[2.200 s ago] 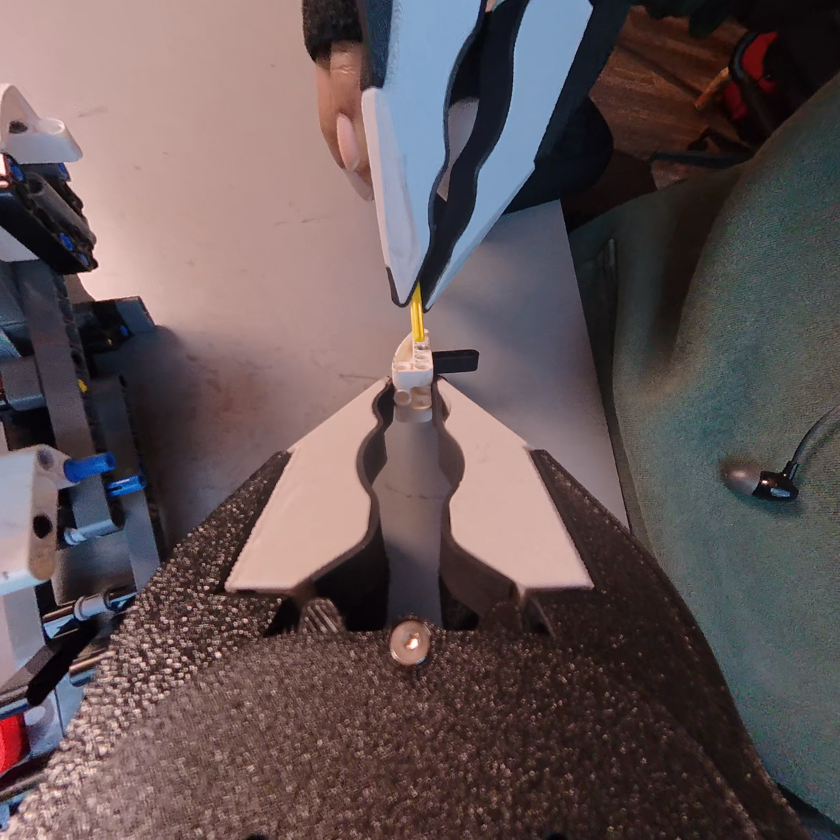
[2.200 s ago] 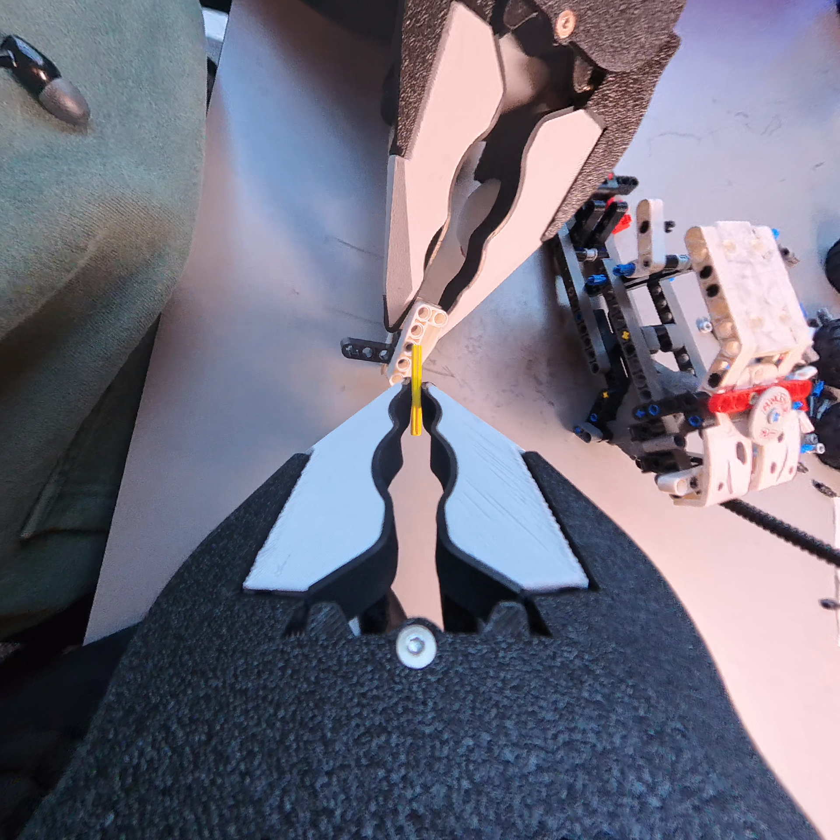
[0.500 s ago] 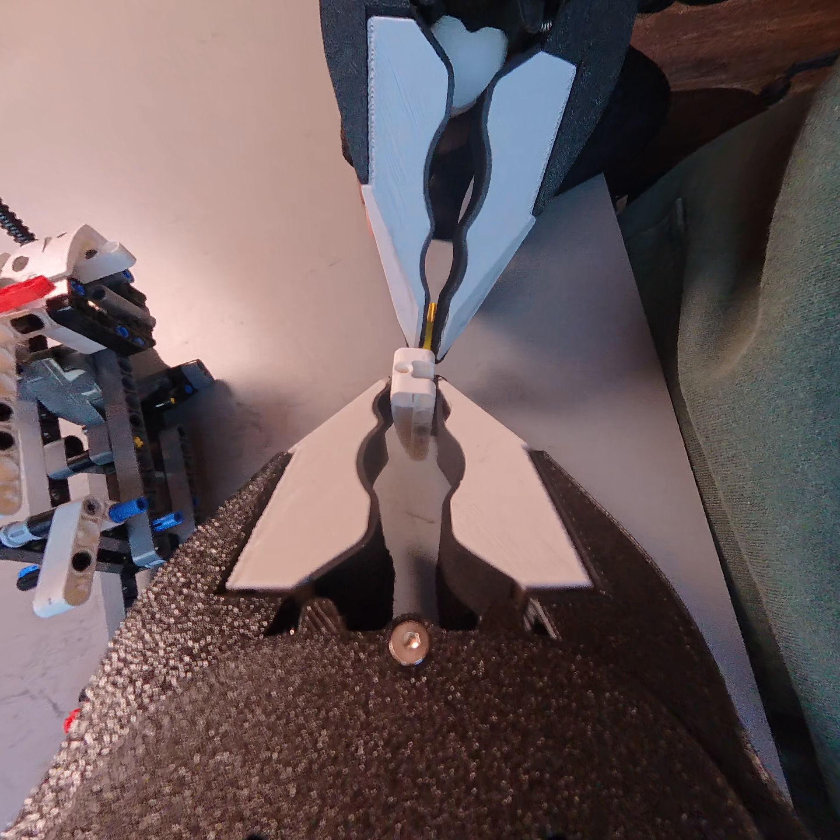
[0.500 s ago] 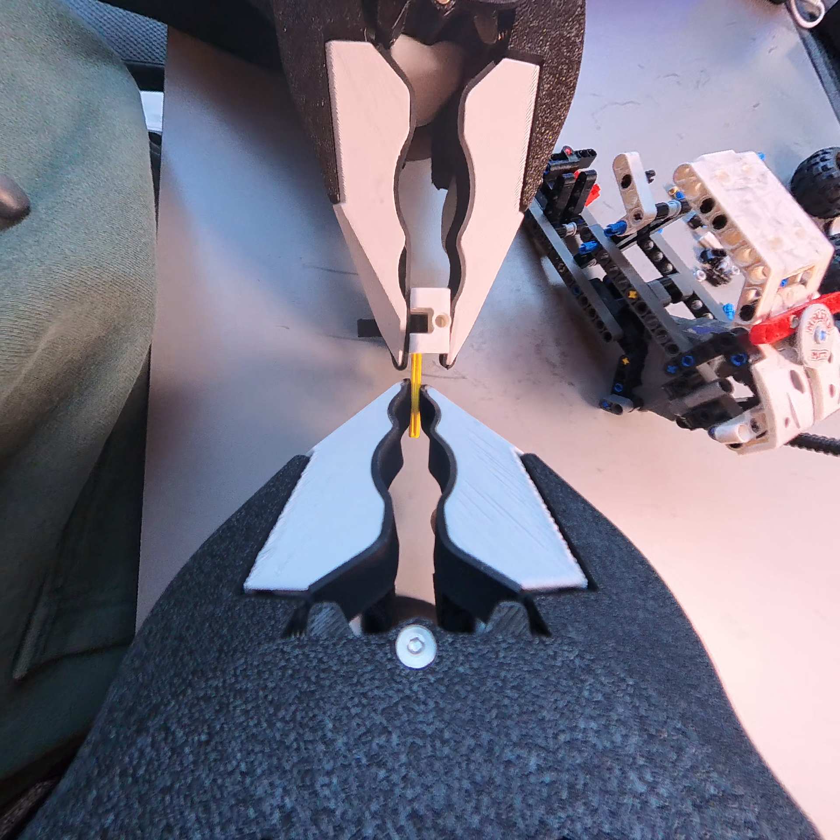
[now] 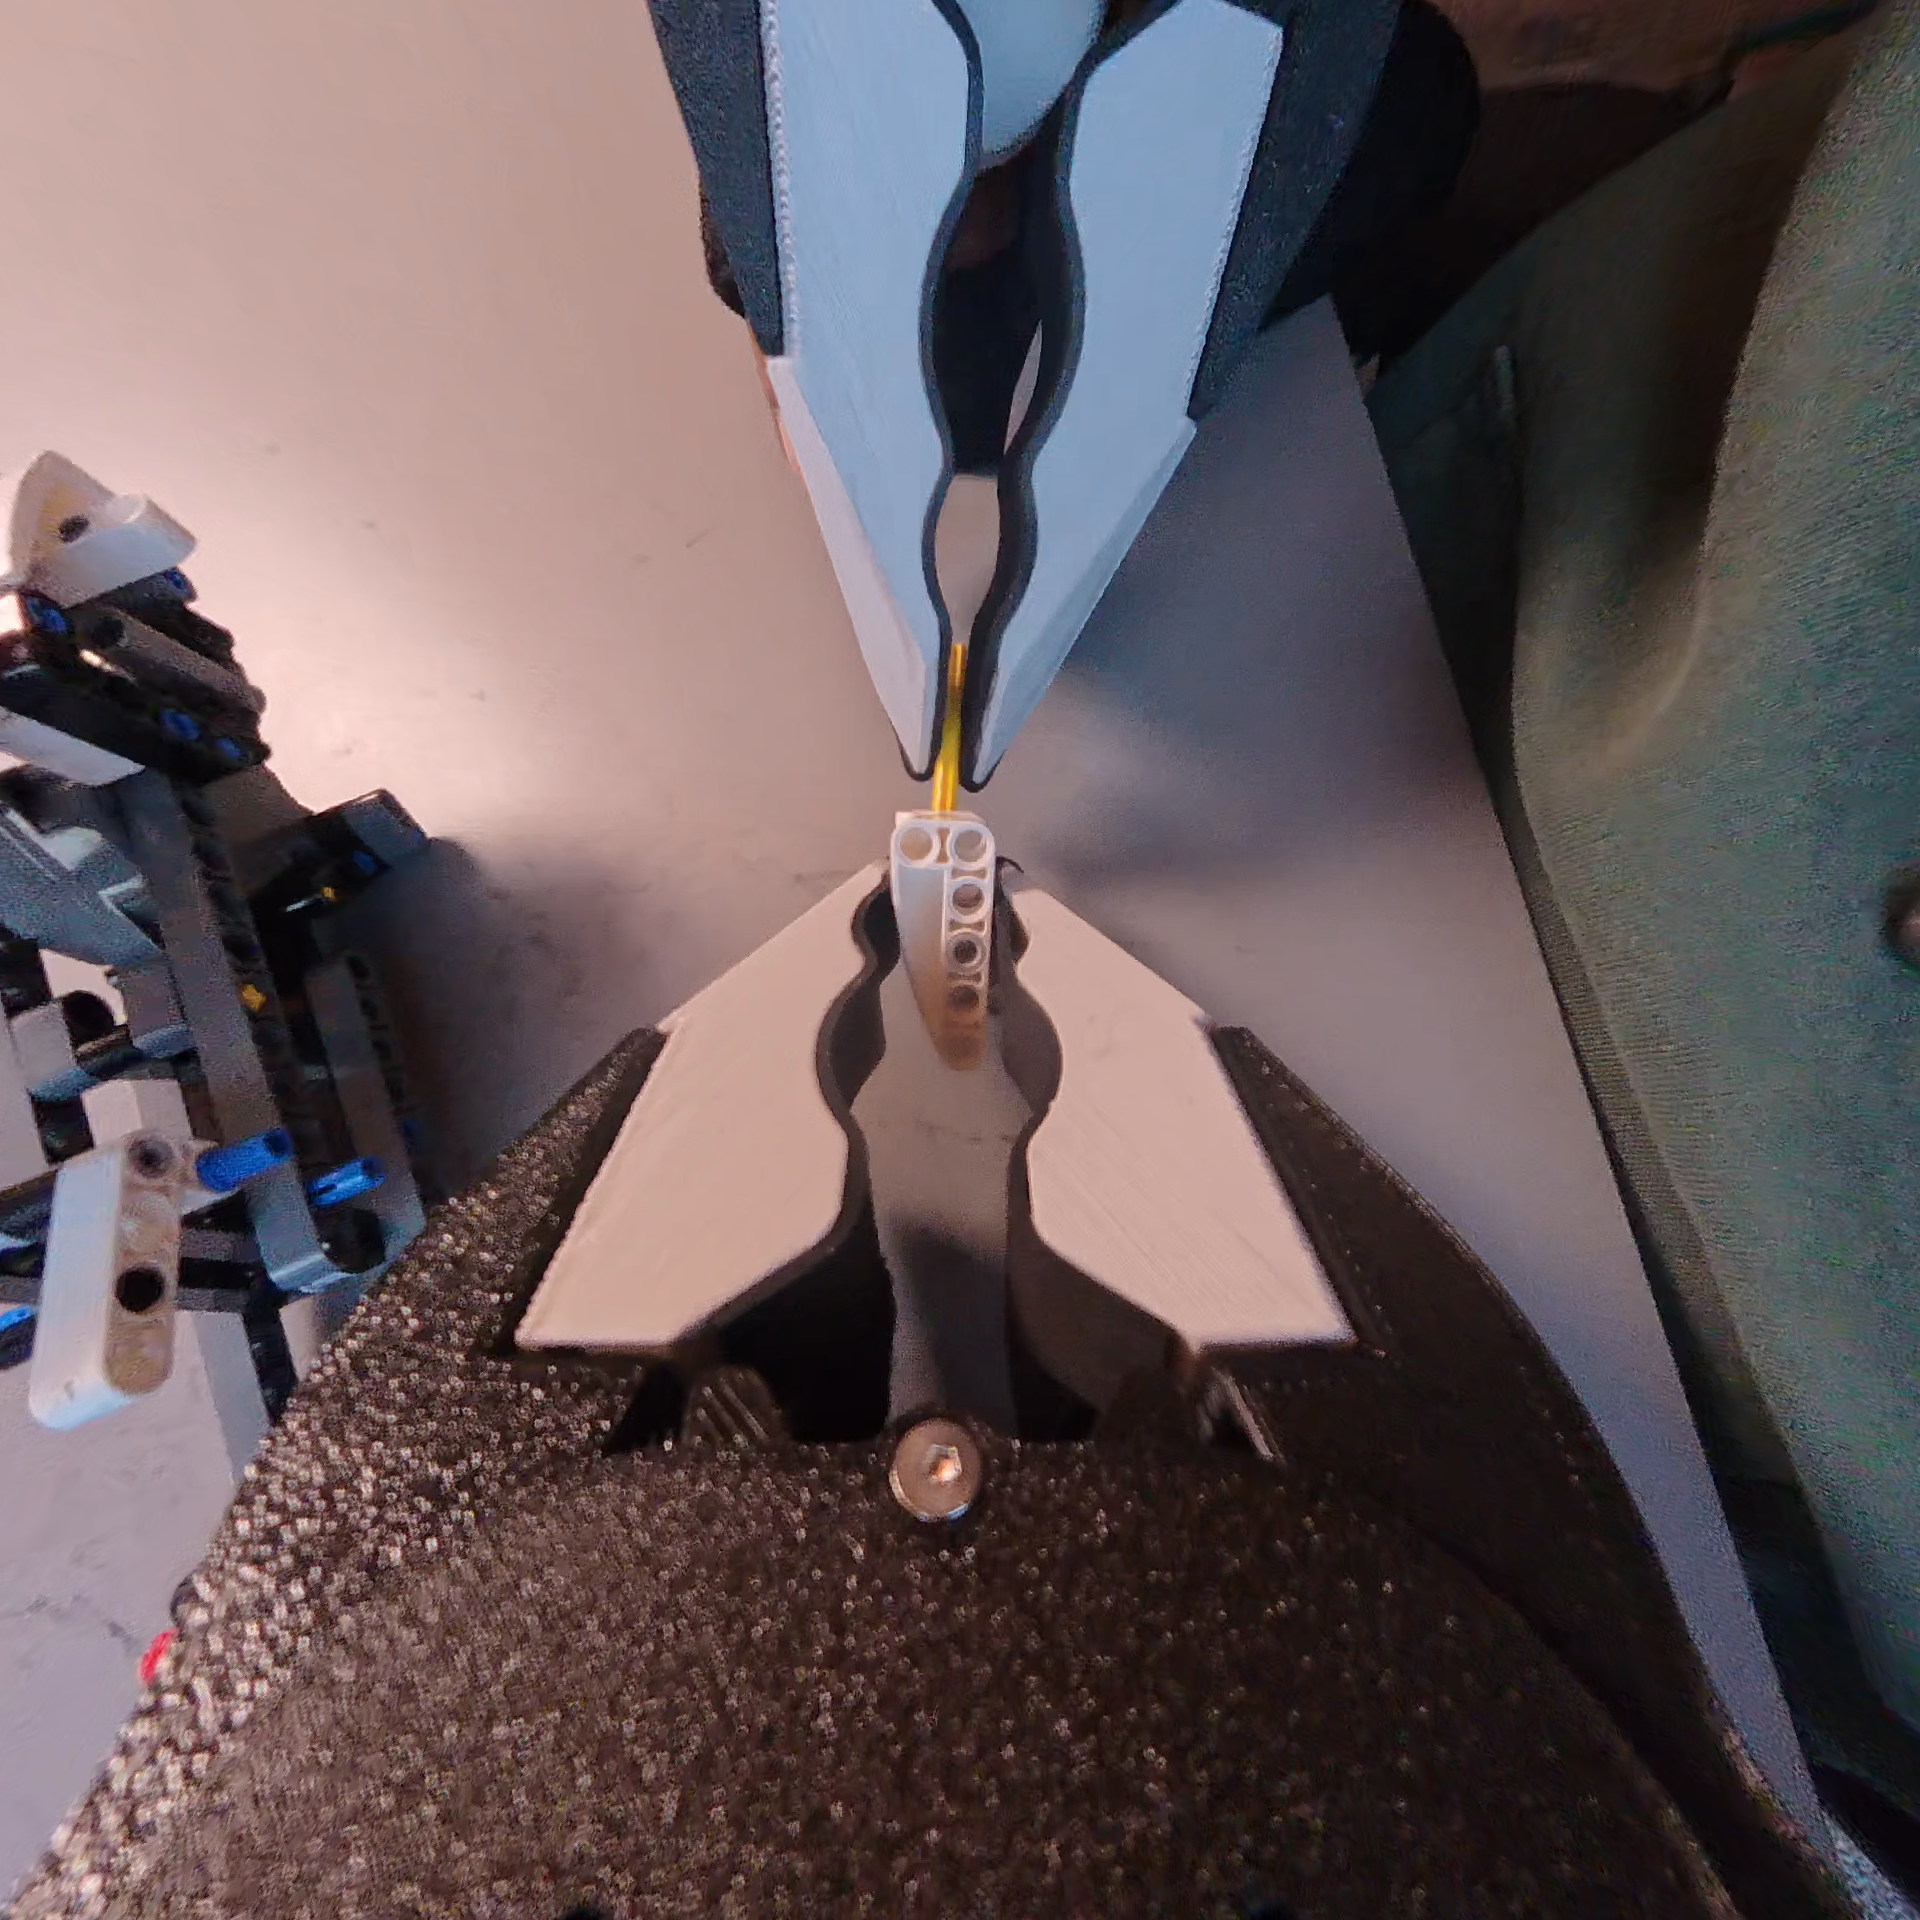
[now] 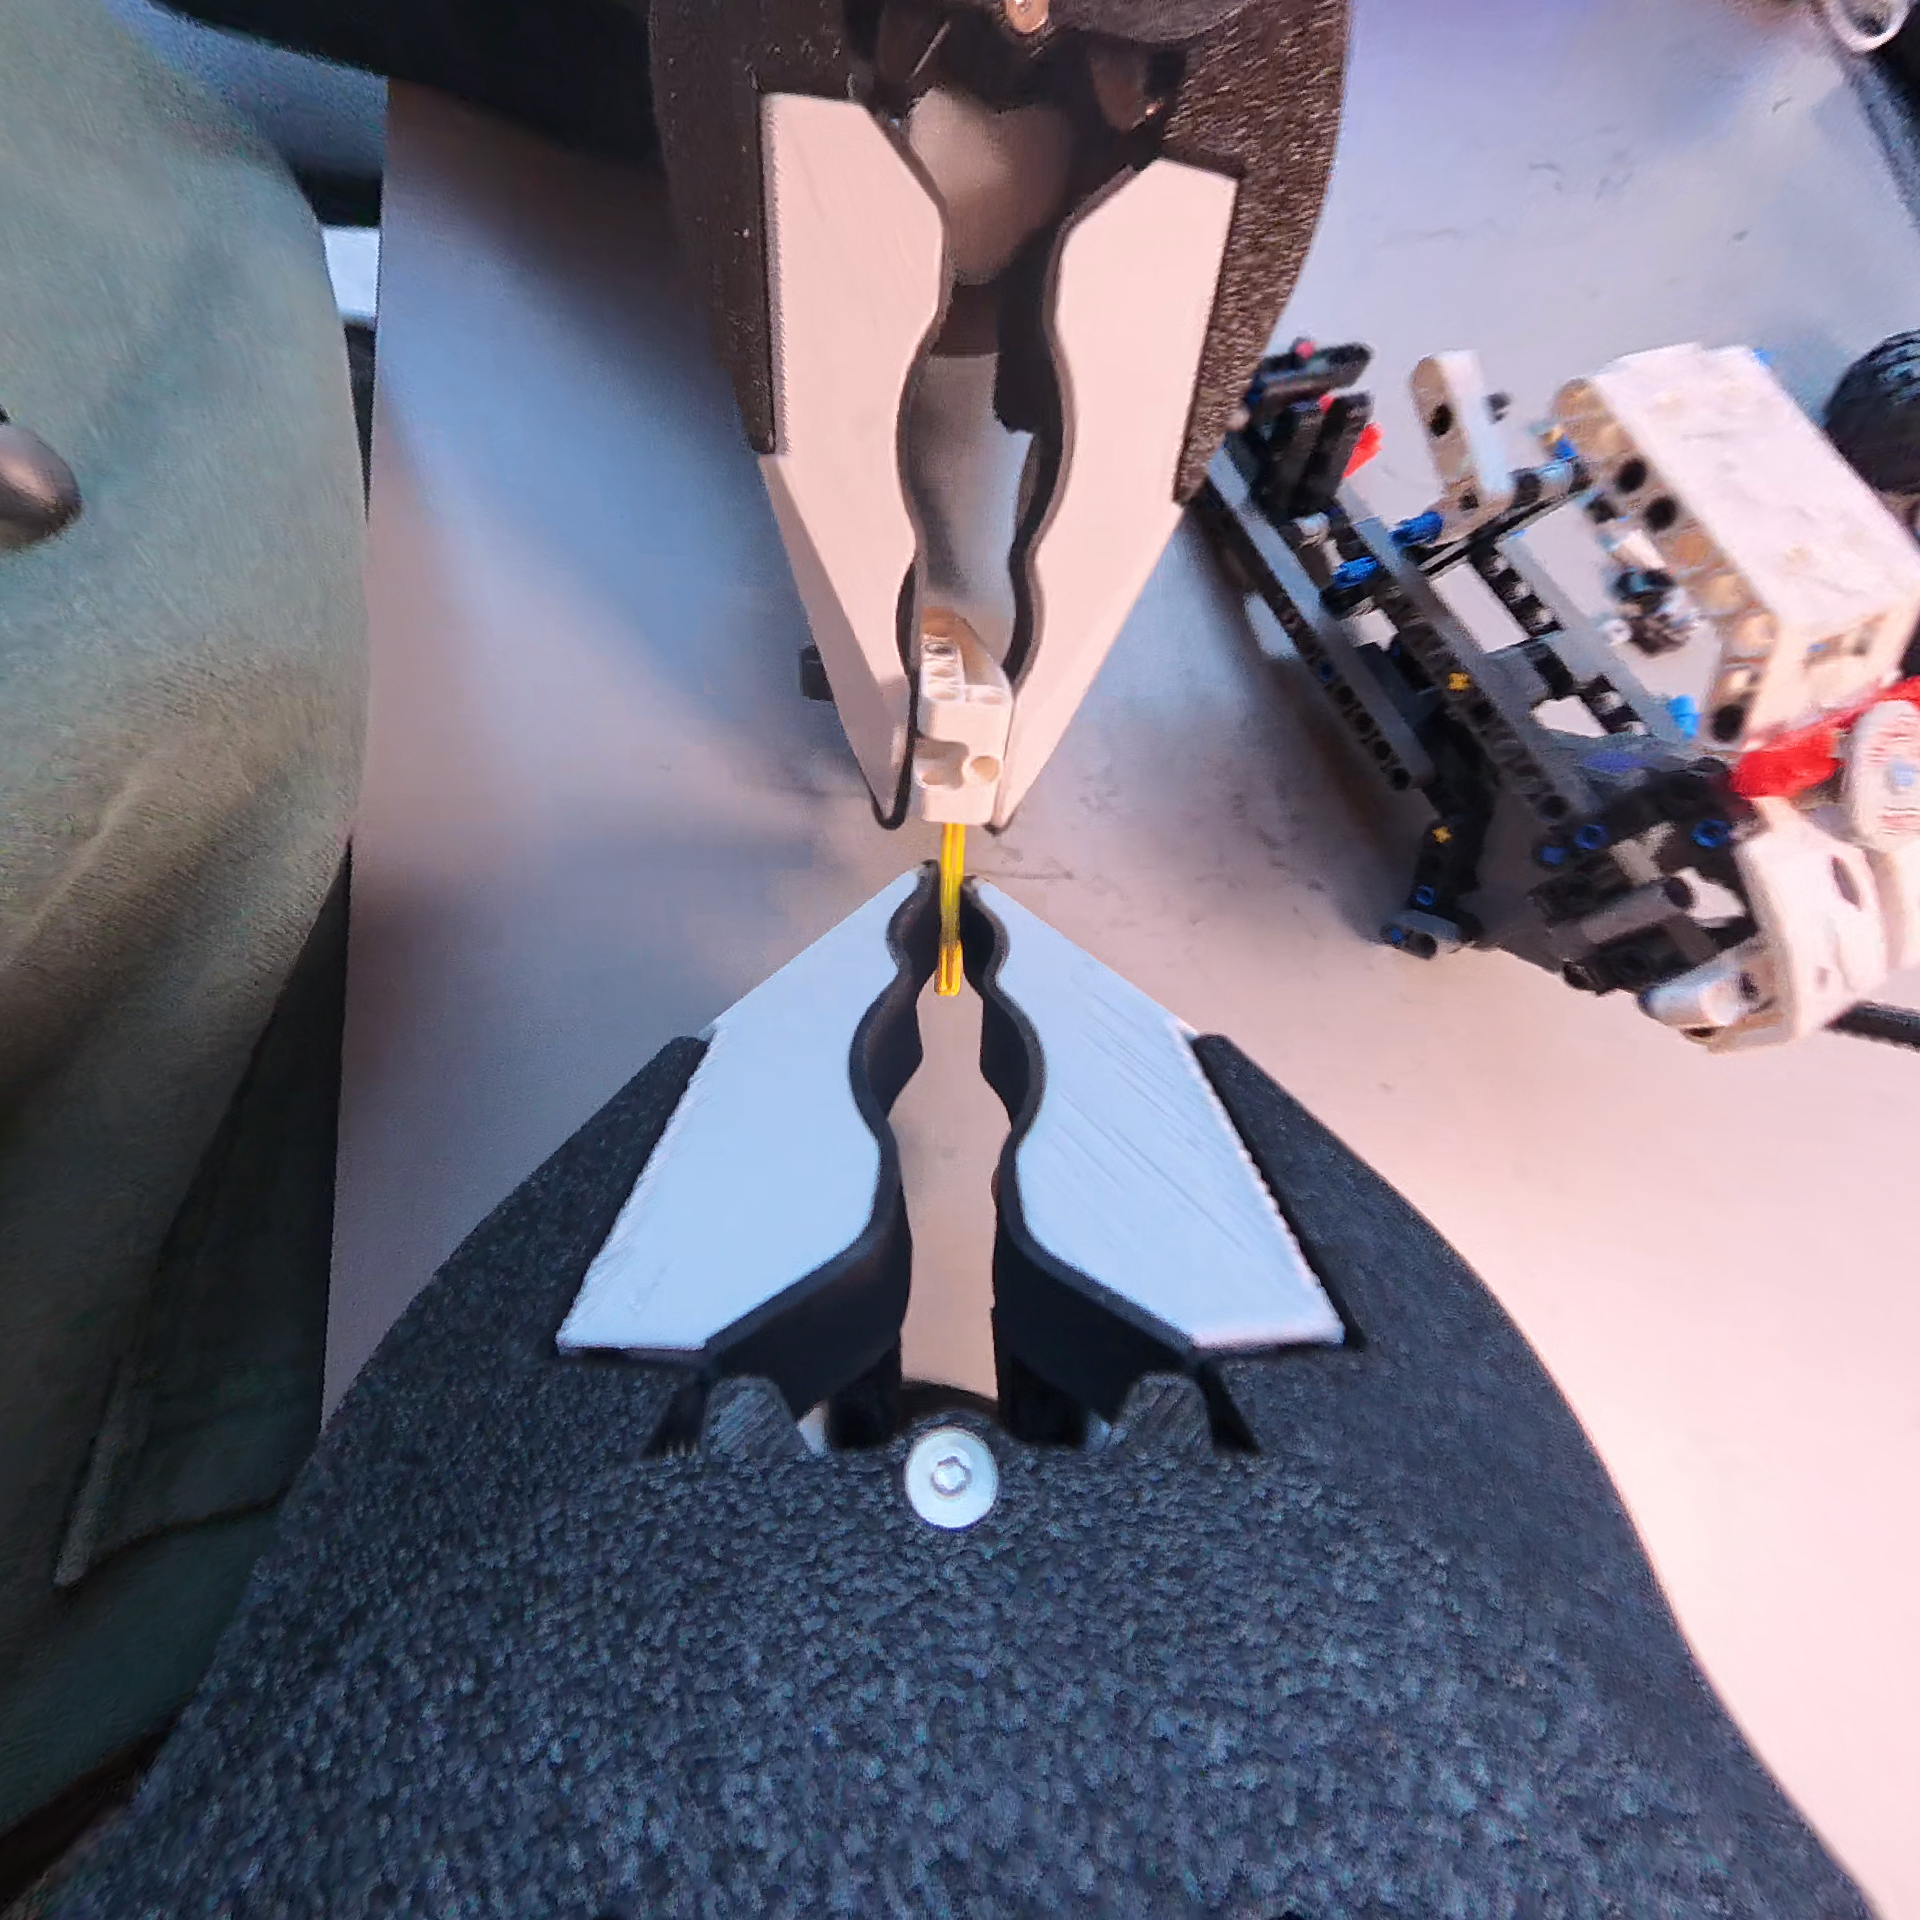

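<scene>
My left gripper [image 5: 943, 883] is shut on a small white building-toy beam with round holes [image 5: 951, 925], held above the table. My right gripper [image 6: 943, 883] is shut on a thin yellow axle [image 6: 949, 914]. The two grippers face each other tip to tip. The axle's end meets the end of the white beam; in the left wrist view the axle [image 5: 949, 764] comes out of the right gripper's tips [image 5: 945, 774] into the beam's top. In the right wrist view the beam [image 6: 961, 743] sits between the left gripper's tips [image 6: 951, 821].
A half-built building-toy vehicle of black, grey, white, blue and red parts [image 6: 1621, 665] stands on the pale table [image 6: 1455, 1195]; it also shows in the left wrist view [image 5: 156, 935]. A person's green clothing [image 5: 1745, 831] lies beside the table edge. A black tyre [image 6: 1881, 405] sits far right. Only a small space, under 4 cm, lies between the two pairs of fingers.
The white beam has been turned in my left gripper so its holed side faces the left camera. Both grippers moved closer and stay tip to tip, the axle still at the beam.
</scene>
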`<action>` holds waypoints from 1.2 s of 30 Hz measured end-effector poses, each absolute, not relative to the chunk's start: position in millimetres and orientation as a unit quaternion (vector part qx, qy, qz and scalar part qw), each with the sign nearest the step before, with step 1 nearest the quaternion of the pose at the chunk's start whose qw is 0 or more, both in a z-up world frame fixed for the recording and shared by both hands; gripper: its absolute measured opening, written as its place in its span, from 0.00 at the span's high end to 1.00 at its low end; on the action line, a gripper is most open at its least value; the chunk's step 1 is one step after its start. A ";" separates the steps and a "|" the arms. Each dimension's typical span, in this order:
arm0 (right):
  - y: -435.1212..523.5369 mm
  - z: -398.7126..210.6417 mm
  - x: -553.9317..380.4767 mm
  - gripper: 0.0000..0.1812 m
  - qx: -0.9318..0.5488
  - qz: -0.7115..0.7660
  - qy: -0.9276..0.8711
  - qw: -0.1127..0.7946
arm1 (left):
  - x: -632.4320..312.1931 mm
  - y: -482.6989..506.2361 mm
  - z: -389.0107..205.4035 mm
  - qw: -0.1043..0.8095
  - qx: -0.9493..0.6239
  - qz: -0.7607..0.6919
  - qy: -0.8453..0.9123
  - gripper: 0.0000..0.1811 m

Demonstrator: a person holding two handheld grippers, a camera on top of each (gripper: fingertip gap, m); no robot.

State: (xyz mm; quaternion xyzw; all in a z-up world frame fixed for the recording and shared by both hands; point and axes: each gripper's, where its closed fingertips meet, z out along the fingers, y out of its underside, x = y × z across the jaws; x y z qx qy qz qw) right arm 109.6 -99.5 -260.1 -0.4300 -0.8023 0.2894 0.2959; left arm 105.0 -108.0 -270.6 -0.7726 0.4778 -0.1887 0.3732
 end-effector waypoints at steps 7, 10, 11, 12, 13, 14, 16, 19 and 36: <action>-95.4 -251.4 107.9 0.99 -0.434 0.297 -0.791 0.312 | 103.9 -107.4 -263.2 0.383 -0.774 -0.201 0.463 0.91; -93.0 -245.3 107.6 0.99 -0.436 0.306 -0.780 0.328 | 104.9 -104.5 -257.4 0.399 -0.771 -0.210 0.450 0.91; -92.2 -242.5 107.7 0.99 -0.438 0.313 -0.775 0.331 | 105.3 -103.6 -254.5 0.404 -0.770 -0.219 0.443 0.91; -91.5 -239.8 107.7 0.99 -0.441 0.319 -0.770 0.334 | 105.5 -102.8 -252.7 0.407 -0.770 -0.225 0.437 0.91; -91.1 -236.5 107.4 0.99 -0.441 0.327 -0.765 0.338 | 105.5 -101.9 -251.9 0.408 -0.770 -0.226 0.435 0.91; -92.1 -231.9 107.1 0.99 -0.440 0.339 -0.758 0.342 | 106.0 -101.2 -251.4 0.410 -0.769 -0.226 0.435 0.91; -96.3 -222.9 105.9 0.99 -0.438 0.367 -0.745 0.343 | 109.6 -100.7 -250.1 0.412 -0.766 -0.234 0.434 0.90; -92.6 -222.6 105.7 0.99 -0.439 0.362 -0.743 0.351 | 109.9 -98.9 -245.2 0.425 -0.760 -0.235 0.433 0.91; -97.6 -227.0 107.1 0.98 -0.418 0.344 -0.767 0.344 | 111.6 -102.3 -235.4 0.454 -0.735 -0.252 0.436 0.91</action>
